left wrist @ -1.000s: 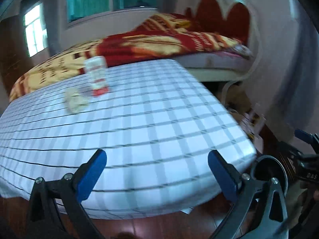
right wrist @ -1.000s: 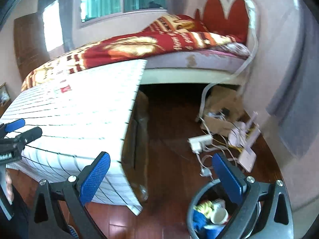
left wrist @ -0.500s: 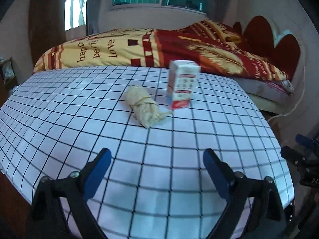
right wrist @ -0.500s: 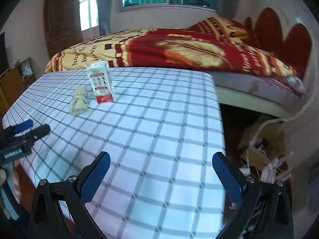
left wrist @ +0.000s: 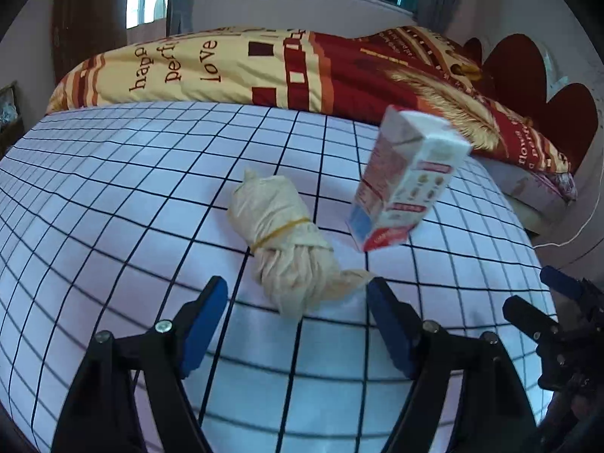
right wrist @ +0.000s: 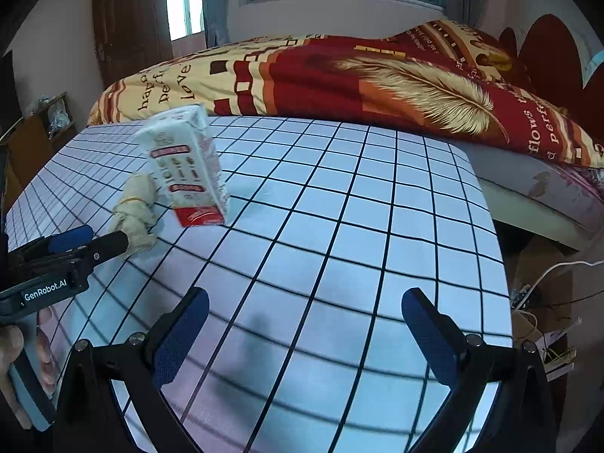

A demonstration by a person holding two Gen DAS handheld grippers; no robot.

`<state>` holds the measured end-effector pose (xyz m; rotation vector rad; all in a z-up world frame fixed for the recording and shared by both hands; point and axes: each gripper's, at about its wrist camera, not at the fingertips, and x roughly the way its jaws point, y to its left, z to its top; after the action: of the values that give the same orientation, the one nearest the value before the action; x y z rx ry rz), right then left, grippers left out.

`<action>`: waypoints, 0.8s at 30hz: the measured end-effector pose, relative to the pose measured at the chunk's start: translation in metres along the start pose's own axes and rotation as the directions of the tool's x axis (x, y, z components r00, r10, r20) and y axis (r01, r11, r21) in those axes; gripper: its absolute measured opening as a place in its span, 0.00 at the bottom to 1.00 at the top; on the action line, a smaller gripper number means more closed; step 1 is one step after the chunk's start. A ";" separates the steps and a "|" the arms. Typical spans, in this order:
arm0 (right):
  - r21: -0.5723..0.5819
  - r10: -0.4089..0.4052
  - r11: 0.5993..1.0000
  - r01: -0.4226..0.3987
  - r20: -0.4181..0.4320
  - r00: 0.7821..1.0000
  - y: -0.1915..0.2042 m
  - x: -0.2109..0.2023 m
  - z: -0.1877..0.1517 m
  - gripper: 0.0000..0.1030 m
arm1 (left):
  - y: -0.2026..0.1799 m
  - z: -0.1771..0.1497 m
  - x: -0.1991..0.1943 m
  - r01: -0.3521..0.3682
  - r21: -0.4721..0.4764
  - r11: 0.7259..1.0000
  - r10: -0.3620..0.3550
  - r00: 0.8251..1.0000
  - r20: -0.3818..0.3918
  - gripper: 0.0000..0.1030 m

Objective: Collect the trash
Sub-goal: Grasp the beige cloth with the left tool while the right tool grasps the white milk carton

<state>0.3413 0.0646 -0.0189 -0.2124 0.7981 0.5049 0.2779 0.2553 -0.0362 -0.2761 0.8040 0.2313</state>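
Note:
A beige plastic-bag bundle (left wrist: 287,249) tied with a rubber band lies on the checked tablecloth (left wrist: 113,196). A red and white drink carton (left wrist: 407,185) stands just right of it. My left gripper (left wrist: 298,302) is right at the bundle. Its jaws are closing, the bundle's near end sits between the blue pads (left wrist: 211,305), and they do not press on it. In the right wrist view the bundle (right wrist: 136,211) and carton (right wrist: 188,170) sit at far left, with the left gripper (right wrist: 96,241) touching the bundle. My right gripper (right wrist: 305,302) hangs open over bare cloth.
A bed with a red and yellow blanket (left wrist: 302,68) runs along the table's far side. The table's right edge (right wrist: 498,249) drops to a floor with cables and boxes (right wrist: 543,302). A person's hand (right wrist: 15,343) holds the left gripper's handle.
Both grippers swung from the table's right end and the floor bin to over the table. The left one came up to the bundle and its jaws narrowed.

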 end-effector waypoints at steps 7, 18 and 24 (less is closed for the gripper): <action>-0.007 0.030 1.000 -0.030 -0.009 1.000 0.011 0.024 0.019 1.00 | 0.004 0.002 0.015 -0.013 0.005 1.000 0.014 0.999 -0.046 0.60; -0.053 0.085 0.995 -0.085 0.001 0.996 0.049 0.039 0.037 0.92 | 0.025 0.011 0.001 -0.027 0.058 0.998 0.027 1.000 -0.007 0.24; -0.076 0.131 0.989 -0.129 0.017 0.991 0.080 0.049 0.053 0.91 | 0.047 0.013 -0.003 -0.049 0.053 0.997 0.049 0.999 0.005 0.24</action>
<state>0.3623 0.1705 -0.0178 -0.2248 0.7752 0.6601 0.2701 0.3032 -0.0328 -0.2061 0.8127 0.2558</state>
